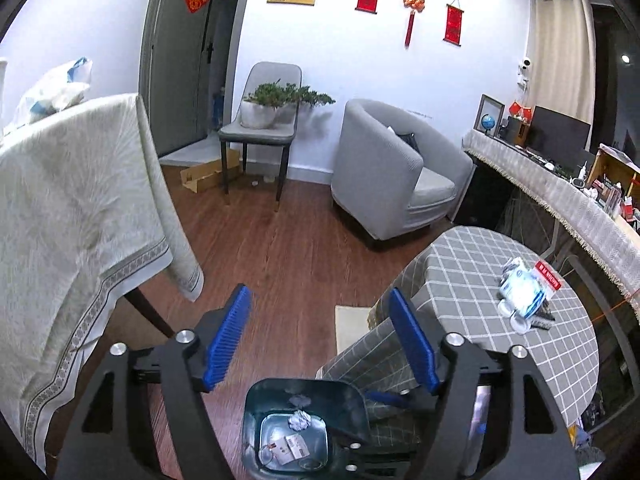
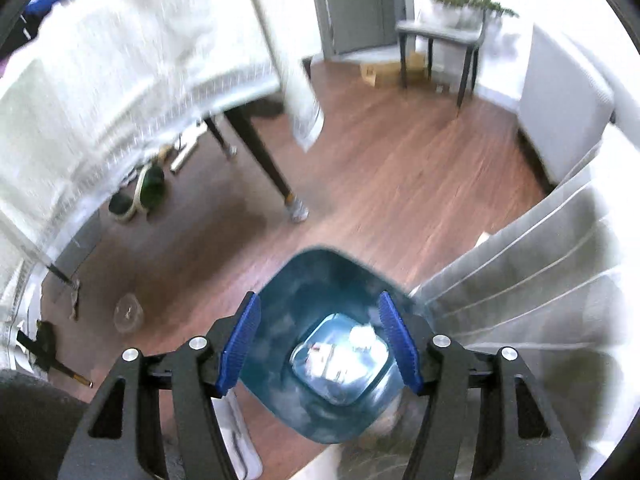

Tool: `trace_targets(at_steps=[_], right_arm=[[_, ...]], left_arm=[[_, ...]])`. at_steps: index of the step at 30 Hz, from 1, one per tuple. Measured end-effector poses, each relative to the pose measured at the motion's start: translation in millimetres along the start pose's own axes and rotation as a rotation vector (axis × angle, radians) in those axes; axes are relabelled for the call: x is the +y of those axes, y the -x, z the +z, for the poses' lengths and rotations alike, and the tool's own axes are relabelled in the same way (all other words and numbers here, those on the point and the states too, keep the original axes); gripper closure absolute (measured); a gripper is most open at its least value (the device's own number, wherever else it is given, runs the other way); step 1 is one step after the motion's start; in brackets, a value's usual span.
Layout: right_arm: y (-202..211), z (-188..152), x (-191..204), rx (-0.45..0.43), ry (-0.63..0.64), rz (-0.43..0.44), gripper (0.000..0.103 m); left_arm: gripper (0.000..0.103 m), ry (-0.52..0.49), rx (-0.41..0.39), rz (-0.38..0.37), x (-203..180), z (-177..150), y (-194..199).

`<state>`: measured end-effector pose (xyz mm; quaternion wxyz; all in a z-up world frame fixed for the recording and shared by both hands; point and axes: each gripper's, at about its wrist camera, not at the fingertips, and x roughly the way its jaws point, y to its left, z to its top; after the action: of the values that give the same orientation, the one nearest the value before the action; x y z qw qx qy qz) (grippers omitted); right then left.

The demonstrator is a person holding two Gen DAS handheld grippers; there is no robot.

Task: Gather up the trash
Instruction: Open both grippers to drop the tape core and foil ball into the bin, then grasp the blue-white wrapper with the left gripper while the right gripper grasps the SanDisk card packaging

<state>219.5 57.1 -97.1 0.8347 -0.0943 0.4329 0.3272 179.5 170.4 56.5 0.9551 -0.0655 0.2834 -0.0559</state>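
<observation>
Trash, a crumpled white paper ball (image 1: 299,420) and small cards, already lies inside the dark blue plastic bin (image 1: 256,404) on the wooden floor. Above it, the left gripper (image 1: 320,336) and the right gripper (image 2: 320,344) have jaws wide open, holding nothing. Farther, on the grey checked counter (image 1: 460,264), a heap of white and blue wrappers (image 1: 522,292) is, I think, not yet collected.

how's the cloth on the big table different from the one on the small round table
The big table's cloth is pale cream with a woven pattern and a patterned border band; the round table's cloth is grey with a white grid. The cream cloth hangs in a long pointed corner over a dark table leg, while the grey one drapes in folds beside the trash bin. The grey cloth carries a pile of plastic wrappers. Both hang well past their table edges.
</observation>
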Motion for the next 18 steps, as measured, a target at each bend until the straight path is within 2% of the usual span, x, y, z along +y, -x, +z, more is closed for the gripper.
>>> trace_targets(at_steps=[1, 9, 18], right_arm=[[7, 3, -3, -0.018, -0.001, -0.007, 0.033], [82, 13, -57, -0.169, -0.046, -0.114, 0.031], [132, 3, -117, -0.255, -0.118, -0.214, 0.029]], left_arm=[[0.026, -0.001, -0.005, -0.002, -3, 2, 0], [0.019, -0.032, -0.013, -0.036, -41, 12, -12], [0.017, -0.085, -0.007, -0.09, -92, 13, -28]])
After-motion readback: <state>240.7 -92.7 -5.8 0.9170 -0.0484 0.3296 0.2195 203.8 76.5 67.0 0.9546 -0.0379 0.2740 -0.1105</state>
